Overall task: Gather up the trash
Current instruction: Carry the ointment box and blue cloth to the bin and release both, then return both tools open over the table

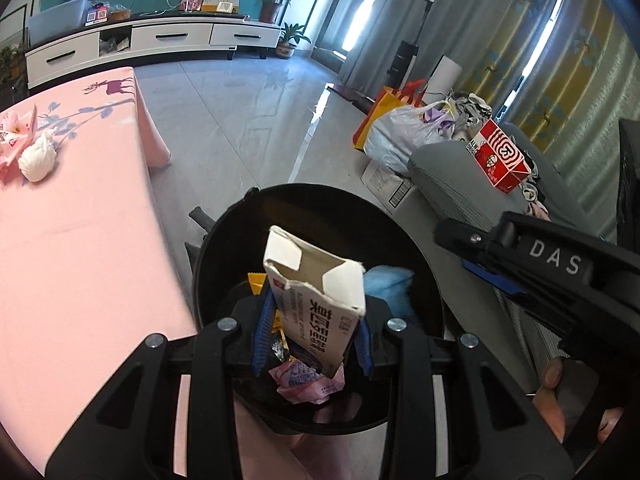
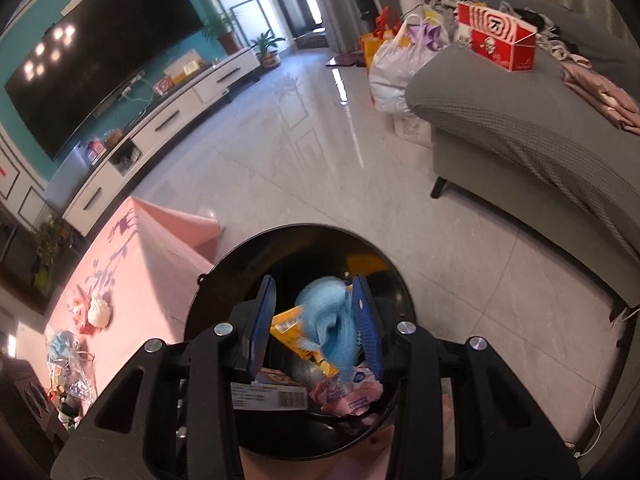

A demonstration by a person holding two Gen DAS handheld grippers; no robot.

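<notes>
Left wrist view: left tool (image 1: 314, 330) pinches a torn-open carton (image 1: 320, 300) low on its sides, over the black bin (image 1: 420, 248); it looks light, crushable card, best held across the flat faces. Right wrist view: right tool (image 2: 316, 326) hangs over the same bin, pads part spread around blue fluff (image 2: 332, 320), soft and light; whether it is gripped I cannot tell. More scraps (image 2: 96, 308) wait on the pink desk (image 2: 160, 264).

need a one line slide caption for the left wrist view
Left gripper holds a torn-open white cardboard carton over a round black trash bin beside a pink-clothed table.
</notes>
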